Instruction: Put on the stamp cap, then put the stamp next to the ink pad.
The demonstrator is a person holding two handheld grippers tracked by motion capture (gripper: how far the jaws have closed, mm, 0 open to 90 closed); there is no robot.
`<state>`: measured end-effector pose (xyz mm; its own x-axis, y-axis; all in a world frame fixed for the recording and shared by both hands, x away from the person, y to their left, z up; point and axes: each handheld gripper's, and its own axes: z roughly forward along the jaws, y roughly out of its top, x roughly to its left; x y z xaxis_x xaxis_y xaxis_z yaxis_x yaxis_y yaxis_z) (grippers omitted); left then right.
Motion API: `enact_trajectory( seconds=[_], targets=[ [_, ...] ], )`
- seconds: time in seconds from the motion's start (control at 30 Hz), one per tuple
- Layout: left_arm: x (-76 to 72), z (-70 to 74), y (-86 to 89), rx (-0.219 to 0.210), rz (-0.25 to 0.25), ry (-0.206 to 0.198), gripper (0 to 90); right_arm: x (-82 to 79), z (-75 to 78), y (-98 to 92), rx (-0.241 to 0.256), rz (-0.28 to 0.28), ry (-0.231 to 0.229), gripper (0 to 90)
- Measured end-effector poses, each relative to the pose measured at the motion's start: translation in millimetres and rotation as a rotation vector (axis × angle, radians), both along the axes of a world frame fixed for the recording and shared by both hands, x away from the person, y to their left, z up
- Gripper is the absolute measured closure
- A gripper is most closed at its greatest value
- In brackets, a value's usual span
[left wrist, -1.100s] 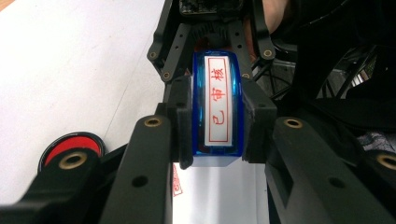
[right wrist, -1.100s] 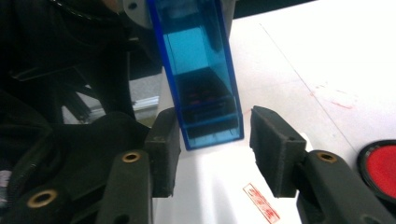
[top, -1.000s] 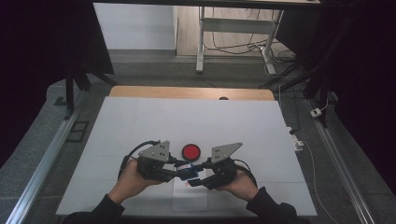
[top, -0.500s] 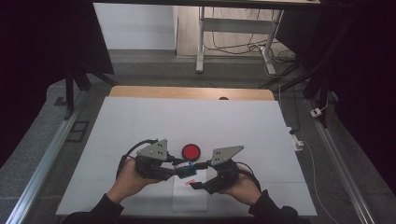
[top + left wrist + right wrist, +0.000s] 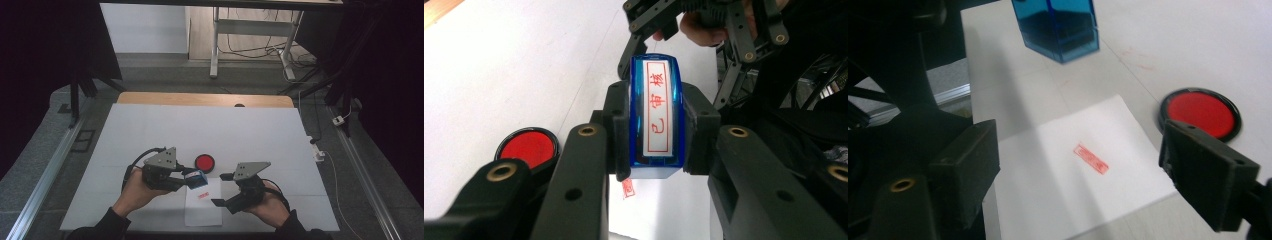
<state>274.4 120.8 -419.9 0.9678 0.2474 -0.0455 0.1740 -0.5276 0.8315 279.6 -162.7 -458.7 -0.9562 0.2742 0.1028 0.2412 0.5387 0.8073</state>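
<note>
One stamp (image 5: 655, 115) between left fingers (image 5: 616, 132)

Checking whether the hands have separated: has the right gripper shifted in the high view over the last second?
Yes. The right gripper has swung rightward and nearer the table's front edge, away from the round red ink pad, which stayed put.

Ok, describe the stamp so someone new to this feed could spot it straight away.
Start at the white table and find the small paper sheet at its near edge. Just above the sheet, the left gripper clamps the stamp: a translucent blue block with a red-character label, unlike the flat round red ink pad beside it.
</note>
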Motion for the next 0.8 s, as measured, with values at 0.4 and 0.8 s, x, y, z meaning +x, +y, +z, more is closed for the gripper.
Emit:
enact_trajectory(
  seconds=[0.4,0.8],
  targets=[
    [0.9,1.2,4.6,0.010,0.024,-0.006,69.6,-9.7,2.8,-20.0,-0.013,-0.104,0.018,8.0],
    [4.5,-0.2,11.9,0.021,0.078,0.005,69.6,-16.3,-0.5,-40.6,-0.070,-0.246,-0.059,0.0]
  ],
)
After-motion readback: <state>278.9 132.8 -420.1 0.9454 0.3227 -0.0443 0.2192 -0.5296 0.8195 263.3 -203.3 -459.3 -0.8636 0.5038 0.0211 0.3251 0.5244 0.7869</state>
